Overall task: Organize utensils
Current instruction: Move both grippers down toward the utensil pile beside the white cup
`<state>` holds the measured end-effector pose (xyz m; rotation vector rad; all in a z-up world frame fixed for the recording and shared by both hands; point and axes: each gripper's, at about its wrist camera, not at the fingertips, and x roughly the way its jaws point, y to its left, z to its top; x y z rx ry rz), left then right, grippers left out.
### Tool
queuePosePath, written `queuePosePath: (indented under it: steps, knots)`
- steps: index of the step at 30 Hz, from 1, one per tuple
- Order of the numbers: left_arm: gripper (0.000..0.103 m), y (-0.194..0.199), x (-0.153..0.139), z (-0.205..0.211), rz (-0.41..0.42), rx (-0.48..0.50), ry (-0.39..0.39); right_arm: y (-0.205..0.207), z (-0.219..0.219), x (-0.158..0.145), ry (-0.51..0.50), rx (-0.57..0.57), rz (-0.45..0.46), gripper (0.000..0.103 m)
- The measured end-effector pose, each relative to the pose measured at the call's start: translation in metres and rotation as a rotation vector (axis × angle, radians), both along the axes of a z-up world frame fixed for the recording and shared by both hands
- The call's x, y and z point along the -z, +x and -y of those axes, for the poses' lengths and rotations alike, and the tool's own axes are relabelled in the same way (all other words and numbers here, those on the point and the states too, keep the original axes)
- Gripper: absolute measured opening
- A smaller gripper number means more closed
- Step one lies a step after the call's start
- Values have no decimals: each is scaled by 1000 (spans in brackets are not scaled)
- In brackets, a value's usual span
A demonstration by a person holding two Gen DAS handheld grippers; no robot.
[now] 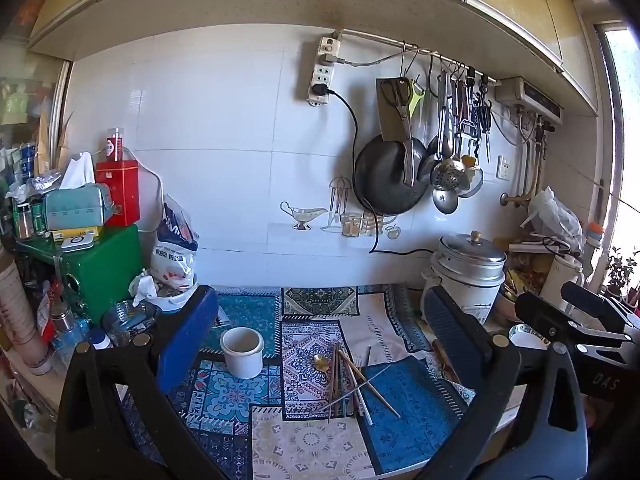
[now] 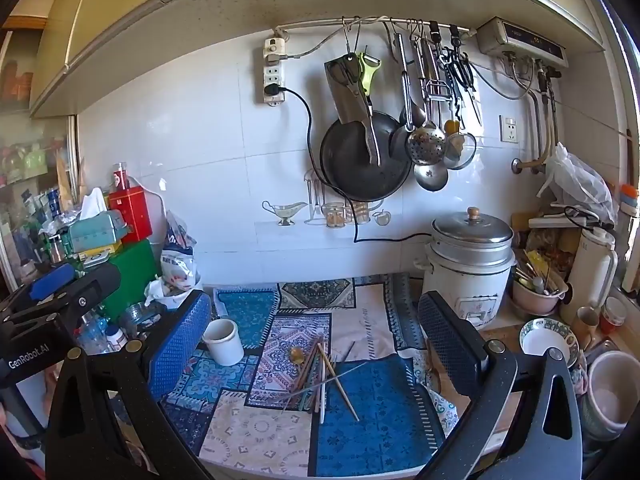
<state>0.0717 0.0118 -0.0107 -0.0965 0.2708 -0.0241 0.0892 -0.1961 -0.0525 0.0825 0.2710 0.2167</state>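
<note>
Left wrist view: left gripper (image 1: pixel 320 344) spread wide, empty, above patterned mat (image 1: pixel 404 408) on counter. Utensils (image 1: pixel 352 380) heaped mid-mat, white cup (image 1: pixel 242 352) just left, rice cooker (image 1: pixel 468 276) at back right corner.

Right wrist view: right gripper (image 2: pixel 316 340) likewise agape, empty. Bare mat toward front edge; bowls (image 2: pixel 548 340) crowding right edge.

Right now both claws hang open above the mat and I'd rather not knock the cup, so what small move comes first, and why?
Probably lower the right claw onto the chopstick pile. Both it and the left claw are open and empty, the sticks lie crossed beside a gold spoon, and the white cup stands empty and upright just left of them.
</note>
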Motion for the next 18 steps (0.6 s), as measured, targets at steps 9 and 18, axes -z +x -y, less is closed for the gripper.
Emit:
queuePosePath:
  steps: [9,18]
  knots:
    - [103,82,44,-11,-174,28,40,66,-10,30,-56,66,-171,103]
    - [103,170,104,-30,-394,106,3,150,-18,102,-103,139,-465,103]
